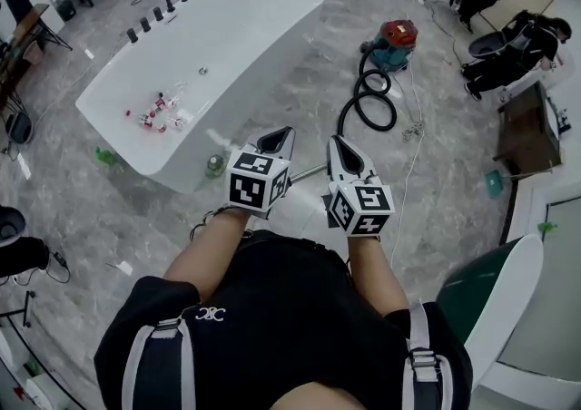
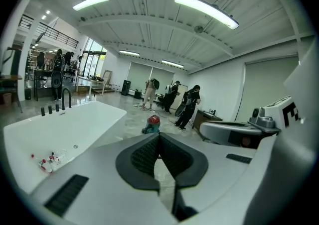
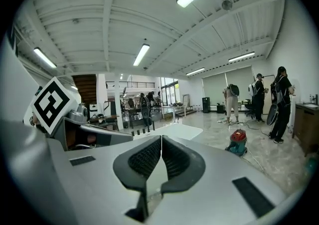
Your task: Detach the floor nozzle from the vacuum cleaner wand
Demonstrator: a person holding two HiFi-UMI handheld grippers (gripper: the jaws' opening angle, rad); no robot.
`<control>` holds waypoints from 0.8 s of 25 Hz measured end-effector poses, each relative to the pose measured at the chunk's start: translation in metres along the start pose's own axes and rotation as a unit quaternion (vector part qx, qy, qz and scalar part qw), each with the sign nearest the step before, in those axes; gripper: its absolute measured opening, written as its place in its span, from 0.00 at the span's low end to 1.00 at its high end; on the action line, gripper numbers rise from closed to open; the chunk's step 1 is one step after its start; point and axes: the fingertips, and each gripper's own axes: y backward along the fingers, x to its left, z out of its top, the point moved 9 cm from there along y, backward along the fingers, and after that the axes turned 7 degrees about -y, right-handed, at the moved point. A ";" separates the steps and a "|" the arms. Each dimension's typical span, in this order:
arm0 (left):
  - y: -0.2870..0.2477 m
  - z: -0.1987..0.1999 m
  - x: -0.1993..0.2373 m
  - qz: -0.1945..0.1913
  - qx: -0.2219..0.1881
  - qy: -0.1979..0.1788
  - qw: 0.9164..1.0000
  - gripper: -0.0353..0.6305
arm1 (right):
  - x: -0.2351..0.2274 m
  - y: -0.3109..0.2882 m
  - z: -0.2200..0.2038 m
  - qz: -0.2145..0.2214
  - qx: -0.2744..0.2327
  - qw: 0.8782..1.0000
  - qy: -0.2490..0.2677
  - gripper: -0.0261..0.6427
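**Nothing Pulled Apart Yet**

We hold both grippers out in front of us, above the grey floor. The left gripper has its jaws pressed together, and nothing is between them. The right gripper is the same: jaws together, nothing pinched.

The vacuum cleaner (the red and blue-green one) sits on the floor well ahead of us, past the end of the white bathtub. Its black hose curls over the floor toward us, and its near end goes out of sight behind the right gripper.

Between the two grippers a thin silver bar peeks out. We think it may be the wand, but so little of it shows that we cannot be sure. We cannot see the floor nozzle at all. It may be hidden under our grippers and arms.

How far along are we? We judge that the job has not begun. No gripper touches the vacuum cleaner, the hose or the bar, and nothing we can see has come apart.

All the work is left to do. We think the jaws must open first. Then one gripper can hold the wand, the other can take the floor nozzle, and we can pull the two apart.
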 end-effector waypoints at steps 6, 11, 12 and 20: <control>-0.039 0.005 0.049 0.009 0.015 0.014 1.000 0.07 | -0.011 -0.062 0.004 0.000 0.021 0.999 0.029 0.06; -0.064 -0.002 0.072 0.026 0.033 0.036 0.998 0.07 | -0.030 -0.105 0.000 0.011 0.049 0.997 0.053 0.06; -0.069 -0.004 0.077 0.032 0.038 0.043 0.998 0.07 | -0.033 -0.115 -0.001 0.014 0.054 0.996 0.064 0.06; -0.101 -0.032 0.116 0.103 0.062 0.103 0.987 0.07 | -0.056 -0.191 -0.022 0.104 0.119 0.979 0.127 0.06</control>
